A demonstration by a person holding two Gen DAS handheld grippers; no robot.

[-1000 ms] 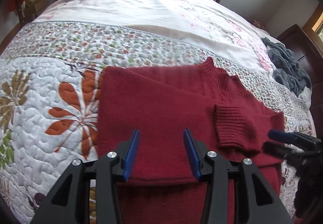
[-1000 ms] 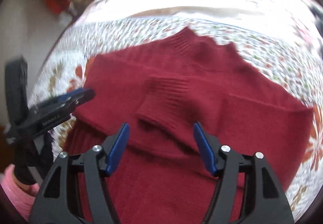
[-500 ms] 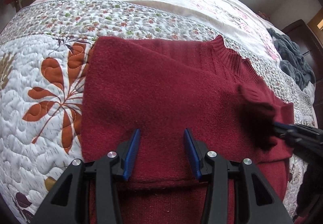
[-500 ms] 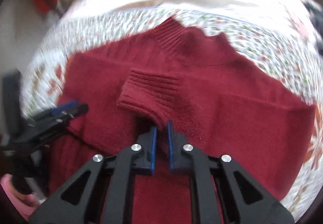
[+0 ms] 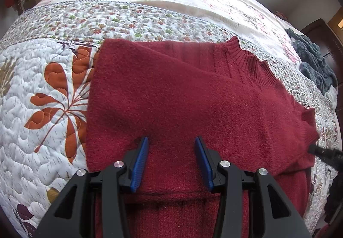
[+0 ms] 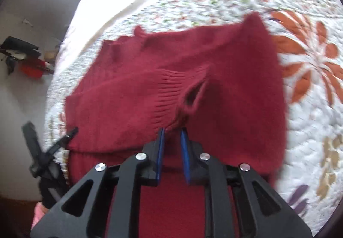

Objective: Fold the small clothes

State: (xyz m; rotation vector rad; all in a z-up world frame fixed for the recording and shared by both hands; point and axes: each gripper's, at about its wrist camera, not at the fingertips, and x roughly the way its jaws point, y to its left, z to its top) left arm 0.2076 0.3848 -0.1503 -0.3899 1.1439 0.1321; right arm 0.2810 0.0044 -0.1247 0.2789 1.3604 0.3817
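Note:
A dark red knit sweater (image 5: 182, 96) lies flat on the quilted bed, collar (image 5: 246, 59) toward the far right. My left gripper (image 5: 171, 141) is open, its blue pads resting on the sweater's lower body with nothing pinched. In the right wrist view my right gripper (image 6: 172, 130) is shut on the ribbed cuff (image 6: 171, 90) of a sleeve, which is lifted and stretched over the sweater (image 6: 235, 87). The right gripper's tip (image 5: 321, 152) shows at the sweater's right edge in the left wrist view. The left gripper (image 6: 64, 139) shows at the sweater's left edge in the right wrist view.
The bed carries a white quilt (image 5: 42, 98) with orange leaf prints and a floral band. A grey-blue fleece bundle (image 5: 313, 62) lies at the far right beside dark wood furniture (image 5: 325, 34). A curtain hangs behind the bed. Red and dark items (image 6: 27, 59) sit by the wall.
My right gripper went from open to shut on the sleeve cuff, then pulled it off the sweater's chest toward the right. My left gripper stayed open and edged forward.

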